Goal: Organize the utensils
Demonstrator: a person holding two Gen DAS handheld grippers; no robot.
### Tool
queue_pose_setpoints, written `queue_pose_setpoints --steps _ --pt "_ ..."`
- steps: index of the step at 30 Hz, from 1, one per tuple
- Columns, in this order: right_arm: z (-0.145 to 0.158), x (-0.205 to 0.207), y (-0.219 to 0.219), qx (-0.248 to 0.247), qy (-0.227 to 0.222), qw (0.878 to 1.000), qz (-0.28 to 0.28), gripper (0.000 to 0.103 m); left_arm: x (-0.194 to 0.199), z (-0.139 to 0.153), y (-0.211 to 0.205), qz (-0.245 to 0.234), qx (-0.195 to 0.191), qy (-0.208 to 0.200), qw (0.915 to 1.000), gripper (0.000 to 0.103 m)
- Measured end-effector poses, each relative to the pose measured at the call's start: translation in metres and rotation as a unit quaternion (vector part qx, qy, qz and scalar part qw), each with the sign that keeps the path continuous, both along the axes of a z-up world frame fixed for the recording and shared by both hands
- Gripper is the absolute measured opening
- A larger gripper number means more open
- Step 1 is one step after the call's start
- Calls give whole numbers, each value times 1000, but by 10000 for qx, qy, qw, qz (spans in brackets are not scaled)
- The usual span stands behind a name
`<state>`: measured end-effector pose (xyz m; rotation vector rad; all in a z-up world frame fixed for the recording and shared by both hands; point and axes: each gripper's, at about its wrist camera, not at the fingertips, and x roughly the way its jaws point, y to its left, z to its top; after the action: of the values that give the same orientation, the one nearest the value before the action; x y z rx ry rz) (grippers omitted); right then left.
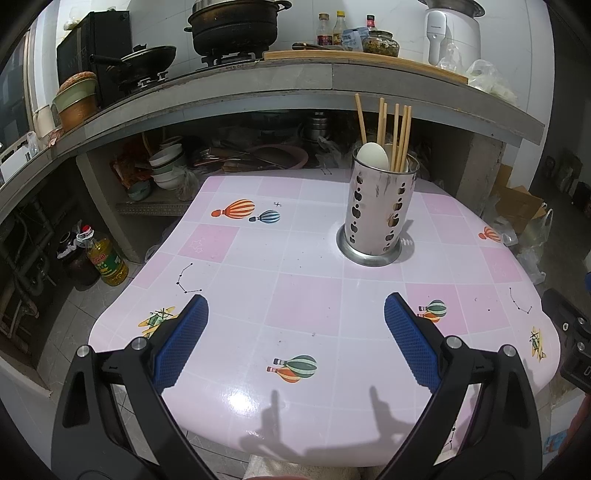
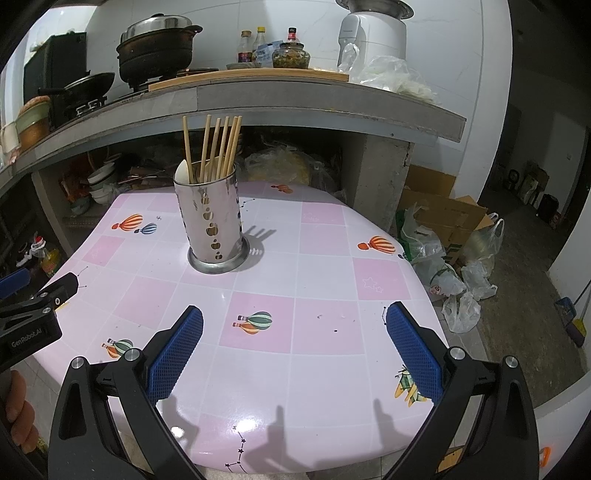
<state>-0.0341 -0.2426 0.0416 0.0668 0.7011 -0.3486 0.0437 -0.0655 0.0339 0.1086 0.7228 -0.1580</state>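
Observation:
A perforated steel utensil holder (image 1: 376,206) stands upright on the pink tiled table (image 1: 303,306). It holds several wooden chopsticks (image 1: 397,136) and a white spoon (image 1: 373,157). The holder also shows in the right wrist view (image 2: 212,221), with the chopsticks (image 2: 218,147) and the spoon (image 2: 183,172) in it. My left gripper (image 1: 295,314) is open and empty above the table's near part. My right gripper (image 2: 295,321) is open and empty, also short of the holder. The left gripper's body shows at the left edge of the right wrist view (image 2: 33,314).
A concrete counter (image 1: 332,77) with a pot (image 1: 236,26), a wok, bottles and a white appliance (image 1: 450,29) overhangs the table's far side. Bowls (image 1: 166,166) are stacked beneath it. An oil bottle (image 1: 107,258) stands on the floor at left. Plastic bags and a cardboard box (image 2: 443,221) lie at right.

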Motion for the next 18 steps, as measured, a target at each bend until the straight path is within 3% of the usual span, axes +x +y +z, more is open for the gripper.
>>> queue_pose_setpoints --steps 18 --pt "3 0 -6 -15 -13 10000 -60 97 6 -2 6 52 140 72 9999 92"
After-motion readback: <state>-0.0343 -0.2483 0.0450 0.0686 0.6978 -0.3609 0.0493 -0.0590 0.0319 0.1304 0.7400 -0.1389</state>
